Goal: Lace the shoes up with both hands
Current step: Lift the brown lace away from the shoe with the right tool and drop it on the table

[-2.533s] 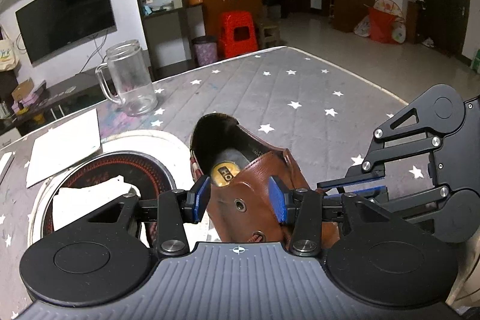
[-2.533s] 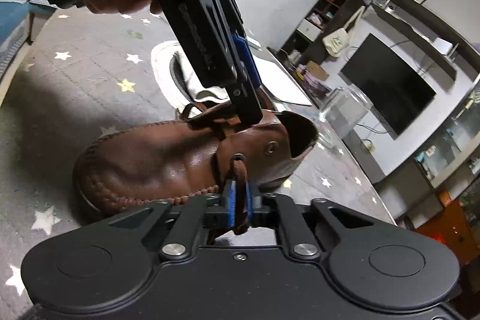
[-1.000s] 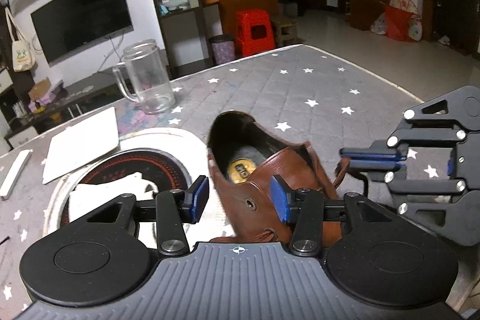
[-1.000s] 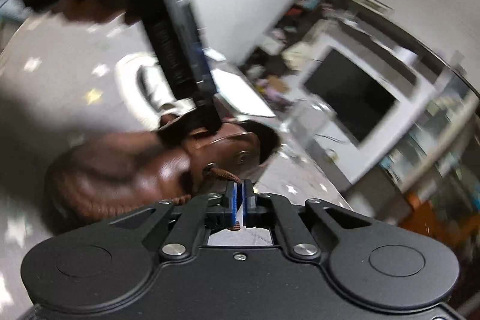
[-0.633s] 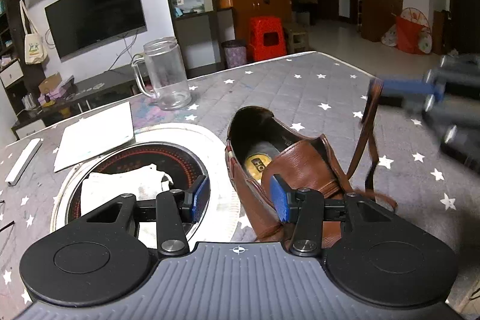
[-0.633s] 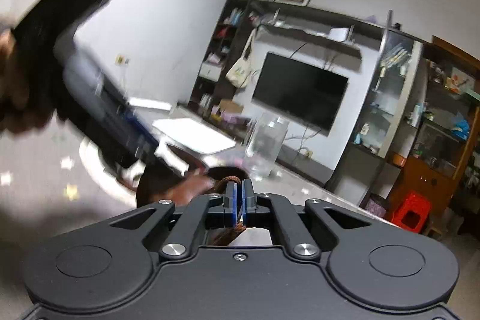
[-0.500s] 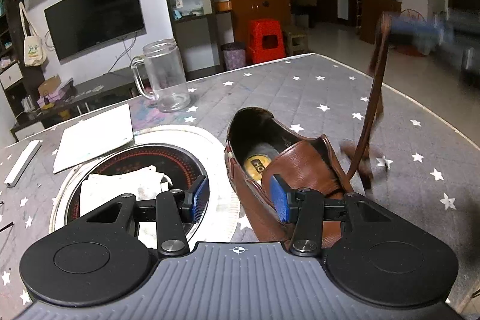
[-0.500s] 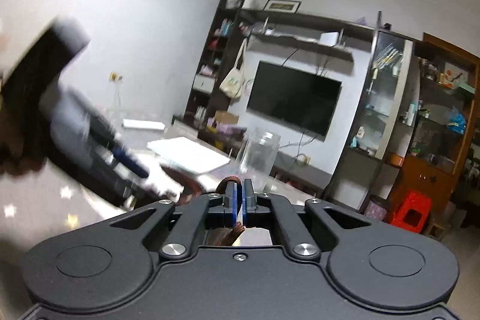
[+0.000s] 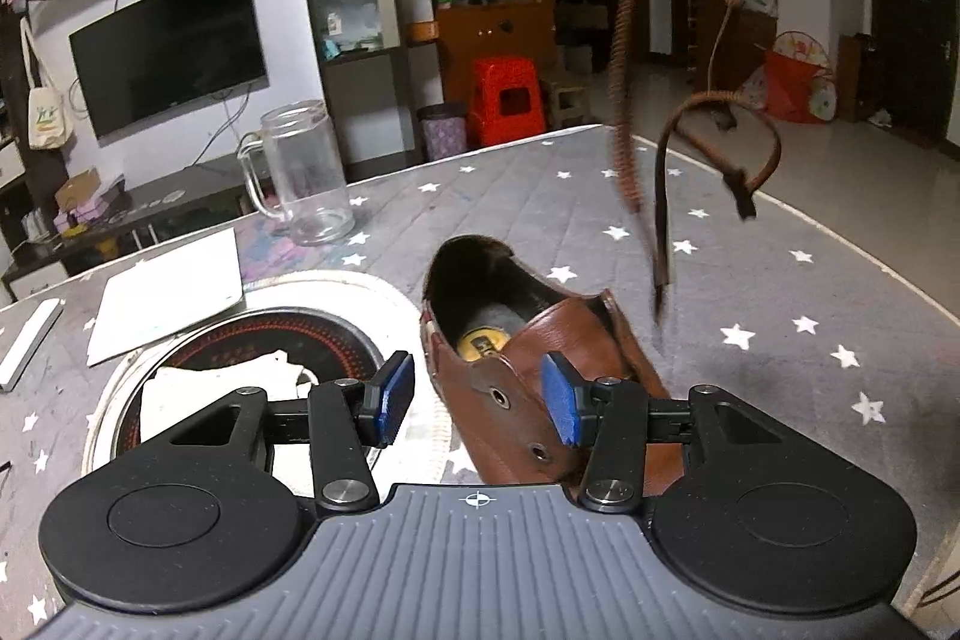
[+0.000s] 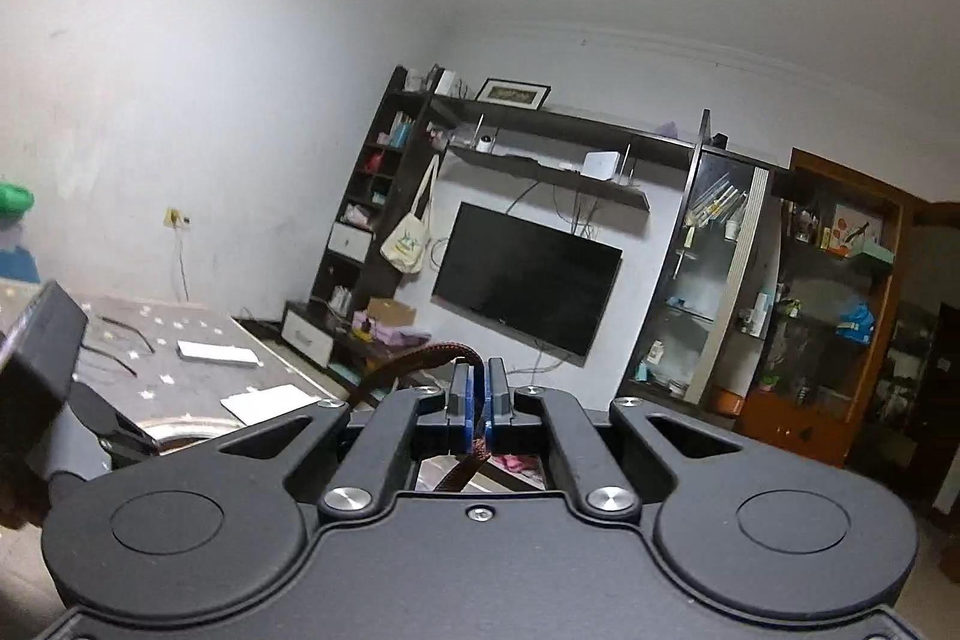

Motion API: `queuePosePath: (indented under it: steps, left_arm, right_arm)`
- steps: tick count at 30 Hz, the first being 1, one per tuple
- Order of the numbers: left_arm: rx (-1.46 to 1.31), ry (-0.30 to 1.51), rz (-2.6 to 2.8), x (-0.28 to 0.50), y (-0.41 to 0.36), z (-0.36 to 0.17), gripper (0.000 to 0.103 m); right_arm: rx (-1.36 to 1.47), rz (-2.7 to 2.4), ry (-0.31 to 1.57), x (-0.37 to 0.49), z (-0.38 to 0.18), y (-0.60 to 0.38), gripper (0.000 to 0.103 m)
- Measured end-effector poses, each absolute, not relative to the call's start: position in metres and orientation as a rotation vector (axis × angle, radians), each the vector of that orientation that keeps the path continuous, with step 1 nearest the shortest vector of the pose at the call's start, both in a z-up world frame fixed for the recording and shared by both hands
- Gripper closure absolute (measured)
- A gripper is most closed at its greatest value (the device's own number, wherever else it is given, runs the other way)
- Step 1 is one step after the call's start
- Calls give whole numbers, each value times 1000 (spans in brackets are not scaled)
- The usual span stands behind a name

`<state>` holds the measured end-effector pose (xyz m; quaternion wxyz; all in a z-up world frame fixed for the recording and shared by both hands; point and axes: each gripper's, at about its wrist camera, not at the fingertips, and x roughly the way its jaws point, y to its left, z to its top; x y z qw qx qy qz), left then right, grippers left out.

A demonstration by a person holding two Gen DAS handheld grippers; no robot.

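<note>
A brown leather shoe (image 9: 540, 358) lies on the grey star-patterned table (image 9: 780, 292), heel end away from me. My left gripper (image 9: 477, 394) is open, its blue pads on either side of the shoe's eyelet flap, holding nothing. A brown lace (image 9: 624, 100) rises from the shoe's right side to the top of the left wrist view, its loose end (image 9: 744, 196) dangling. My right gripper (image 10: 478, 388) is shut on the lace (image 10: 420, 361) and held high, facing the TV wall. The shoe is out of the right wrist view.
A round black hob (image 9: 240, 340) with a white cloth (image 9: 222, 382) sits left of the shoe. A glass mug (image 9: 306, 178) stands behind it, with white paper (image 9: 168, 286) to the left. The table's right edge (image 9: 870, 256) curves nearby. The left gripper's body (image 10: 42, 370) shows at the right wrist view's left edge.
My right gripper has pulled the lace up and away from the shoe, rising out of the left wrist view. The left gripper stayed open over the shoe.
</note>
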<state>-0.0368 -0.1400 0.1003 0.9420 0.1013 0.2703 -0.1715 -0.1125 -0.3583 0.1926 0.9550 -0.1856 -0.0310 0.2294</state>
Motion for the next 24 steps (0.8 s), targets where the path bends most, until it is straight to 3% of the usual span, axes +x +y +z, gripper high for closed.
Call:
queuePosePath:
  steps: [14, 15, 17, 24]
  left_arm:
    - [232, 506, -414, -52, -159, 110, 49]
    - [233, 506, -417, -52, -160, 110, 49]
    - [235, 505, -421, -52, -162, 110, 49]
    - [240, 508, -414, -53, -165, 111, 47]
  right_arm:
    - [-454, 391, 142, -87, 165, -347, 98]
    - [-463, 390, 181, -84, 161, -345, 95]
    - [-483, 391, 237, -81, 152, -344, 79]
    - [-584, 422, 398, -76, 122, -333, 64]
